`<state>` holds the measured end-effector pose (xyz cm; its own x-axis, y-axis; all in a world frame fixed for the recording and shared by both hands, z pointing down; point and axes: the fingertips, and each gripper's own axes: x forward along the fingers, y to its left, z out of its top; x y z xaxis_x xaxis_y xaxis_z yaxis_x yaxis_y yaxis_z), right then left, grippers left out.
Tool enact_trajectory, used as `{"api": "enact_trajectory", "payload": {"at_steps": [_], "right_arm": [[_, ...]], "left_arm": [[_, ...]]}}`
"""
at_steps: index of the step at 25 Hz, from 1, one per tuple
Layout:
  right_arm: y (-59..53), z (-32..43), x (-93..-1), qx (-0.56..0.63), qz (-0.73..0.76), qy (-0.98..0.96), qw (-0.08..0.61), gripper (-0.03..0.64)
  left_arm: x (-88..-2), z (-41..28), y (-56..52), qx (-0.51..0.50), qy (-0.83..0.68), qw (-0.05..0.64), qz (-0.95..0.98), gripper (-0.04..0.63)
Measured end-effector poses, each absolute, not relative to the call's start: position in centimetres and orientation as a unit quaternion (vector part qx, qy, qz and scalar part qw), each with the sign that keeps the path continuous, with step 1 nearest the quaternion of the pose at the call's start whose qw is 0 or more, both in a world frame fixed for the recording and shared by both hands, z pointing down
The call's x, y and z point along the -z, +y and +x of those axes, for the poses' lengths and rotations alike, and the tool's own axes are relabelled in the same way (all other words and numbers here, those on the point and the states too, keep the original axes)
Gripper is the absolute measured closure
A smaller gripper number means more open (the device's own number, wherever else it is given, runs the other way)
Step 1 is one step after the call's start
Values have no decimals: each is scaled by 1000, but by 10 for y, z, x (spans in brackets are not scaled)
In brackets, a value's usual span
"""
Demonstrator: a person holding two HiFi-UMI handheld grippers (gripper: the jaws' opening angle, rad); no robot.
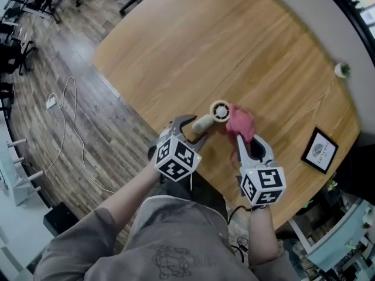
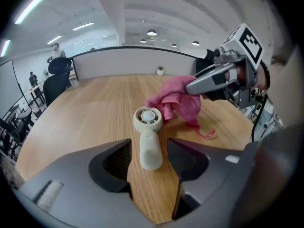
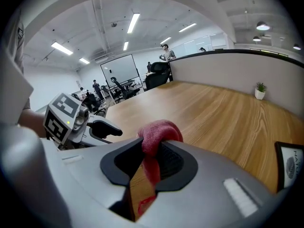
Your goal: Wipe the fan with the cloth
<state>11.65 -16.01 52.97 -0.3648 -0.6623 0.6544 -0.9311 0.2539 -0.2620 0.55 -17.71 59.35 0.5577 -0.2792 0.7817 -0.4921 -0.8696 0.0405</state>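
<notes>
Left hand-held gripper [image 2: 148, 150] straddles fan [image 2: 148, 122], right hand-held gripper [image 3: 151, 156] clamps cloth [image 3: 159, 132]

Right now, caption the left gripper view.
Fan handle between left gripper's open jaws; right gripper holds pink cloth beside it.

A framed card [image 1: 319, 150] is lying on the wooden table [image 1: 193, 45], just right of the right gripper [image 1: 249, 142]; a small potted plant [image 1: 341, 69] is standing well beyond it.
</notes>
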Motion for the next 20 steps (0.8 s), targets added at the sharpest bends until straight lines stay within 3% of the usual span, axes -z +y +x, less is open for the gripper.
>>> {"api": "enact_trajectory", "payload": {"at_steps": [20], "right_arm": [[-204,115,-555,-310,535,-757,211,535]], "left_arm": [[-640,2,-178,-418,-202,109,879,399]]}}
